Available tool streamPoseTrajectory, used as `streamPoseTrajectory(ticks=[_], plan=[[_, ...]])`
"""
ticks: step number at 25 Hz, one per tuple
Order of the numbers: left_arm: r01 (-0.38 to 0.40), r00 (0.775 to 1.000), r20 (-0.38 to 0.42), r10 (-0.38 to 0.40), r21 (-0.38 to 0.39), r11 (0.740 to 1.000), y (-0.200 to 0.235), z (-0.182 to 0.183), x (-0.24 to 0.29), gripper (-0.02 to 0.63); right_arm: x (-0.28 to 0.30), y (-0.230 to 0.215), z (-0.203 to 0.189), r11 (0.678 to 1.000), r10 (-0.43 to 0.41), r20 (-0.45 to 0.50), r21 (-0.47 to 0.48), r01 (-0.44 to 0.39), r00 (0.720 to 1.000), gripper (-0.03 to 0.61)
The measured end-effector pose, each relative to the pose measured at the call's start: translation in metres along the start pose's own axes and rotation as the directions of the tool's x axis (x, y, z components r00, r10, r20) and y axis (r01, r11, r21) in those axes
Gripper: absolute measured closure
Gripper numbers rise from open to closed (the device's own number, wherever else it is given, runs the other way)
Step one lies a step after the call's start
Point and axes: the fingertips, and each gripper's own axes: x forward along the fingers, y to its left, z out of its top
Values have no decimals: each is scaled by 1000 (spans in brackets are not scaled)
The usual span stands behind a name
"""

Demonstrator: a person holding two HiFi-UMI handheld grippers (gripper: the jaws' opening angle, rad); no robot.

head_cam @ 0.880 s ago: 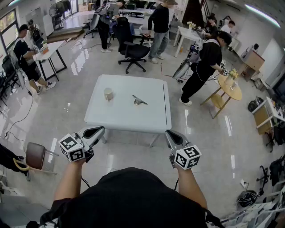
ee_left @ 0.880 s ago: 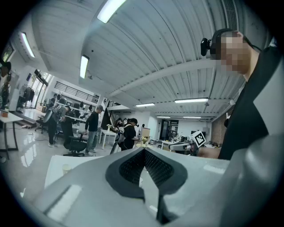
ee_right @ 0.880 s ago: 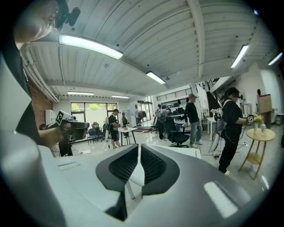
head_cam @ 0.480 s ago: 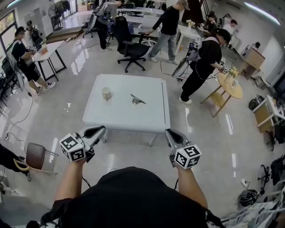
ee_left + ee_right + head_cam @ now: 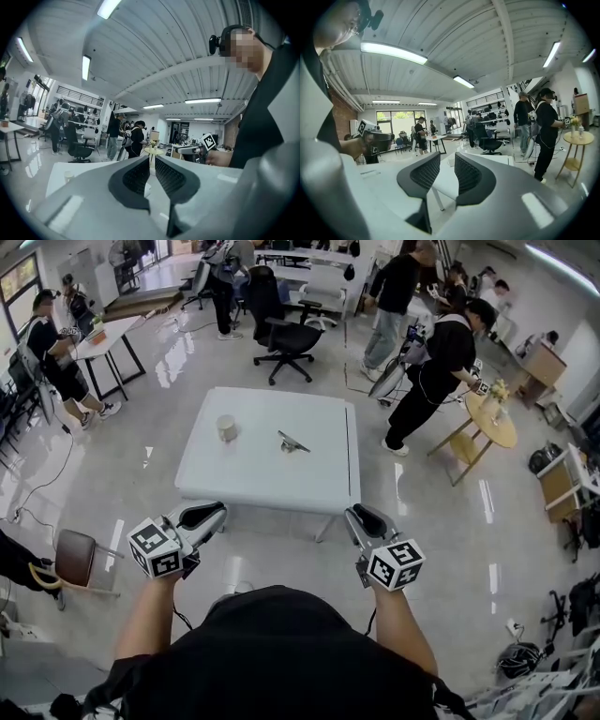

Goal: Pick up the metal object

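Progress: barely begun, nothing is picked up yet. Left gripper [image 5: 214, 513] hangs short of the near edge of the white table [image 5: 253, 474], roughly level. Its jaws are only a narrow slit apart with nothing between them, and its own view shows just the room through the slit. On the table's left part stands a small beige cup [image 5: 226, 427], upright and no part of the job. Right of the cup, about mid-table, the metal object [image 5: 292, 442] lies untouched, apart from the cup and well apart from both grippers. Right gripper [image 5: 358, 516] is also short of the near edge, over the floor. Its jaws are apart with a clear gap and hold nothing; its own view shows only the table top and a table leg through that gap.

My judgement: the whole task is left to do. A gripper has to reach in over the table, come down on the object, close on it and lift.

The metal object is small and silvery grey, a thin flat strip lying slantwise with a chunkier bit under it. It sits low and casts a little shadow. It could be a hinge or a clip, but it is too small to say. It is probably hard and slick, and lying that flat it may be fiddly for the pads to get round.
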Motion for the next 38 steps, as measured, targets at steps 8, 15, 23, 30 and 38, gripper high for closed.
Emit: streamPoseTrajectory(ticks=[8, 15, 23, 30, 38], plan=[[-24, 999, -23, 24, -2, 1000, 1, -6, 5, 503, 3, 4, -10, 1000, 26, -34, -9, -27, 999, 394], [-35, 999, -37, 34, -29, 999, 15, -15, 0, 466, 16, 10, -12, 999, 36, -54, -4, -36, 998, 387], [-29, 999, -37, 27, -49, 998, 46, -20, 5, 456, 44, 8, -15, 999, 36, -65, 8, -36, 997, 380], [-17, 999, -35, 15, -53, 998, 68, -13, 17, 448, 61, 2, -9, 999, 33, -72, 9, -32, 997, 379], [36, 997, -60, -40, -68, 997, 103, -11, 29, 440, 93, -1, 5, 1000, -7, -46, 16, 8, 999, 377]])
